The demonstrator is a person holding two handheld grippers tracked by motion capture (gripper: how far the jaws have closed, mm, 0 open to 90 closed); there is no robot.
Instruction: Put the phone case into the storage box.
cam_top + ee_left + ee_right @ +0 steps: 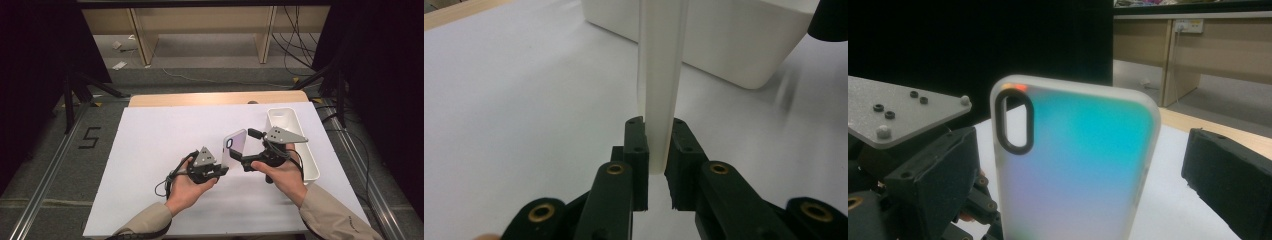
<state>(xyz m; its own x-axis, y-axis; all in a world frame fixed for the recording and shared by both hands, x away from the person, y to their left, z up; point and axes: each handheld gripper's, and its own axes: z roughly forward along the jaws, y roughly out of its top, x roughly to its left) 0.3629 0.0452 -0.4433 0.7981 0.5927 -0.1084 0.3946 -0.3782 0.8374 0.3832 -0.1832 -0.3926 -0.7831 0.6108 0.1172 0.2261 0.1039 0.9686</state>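
The left gripper (pixel 223 169) is clamping the bottom edge of a phone case (pixel 234 147), its two jaws pressing on either side of the thin white rim (pixel 659 100) — the case is standing upright above the white sheet (pixel 150 150), just left of the white bin (pixel 295 145). The right gripper (pixel 248 150) is sitting just beside the case, between it and the bin — its jaws are standing apart, gripping nothing.

The high view is looking forward and down on the whole tabletop (pixel 150 150). Each gripper view is sitting close, looking along its own fingers; all three are sharing the phone case (pixel 234 148).
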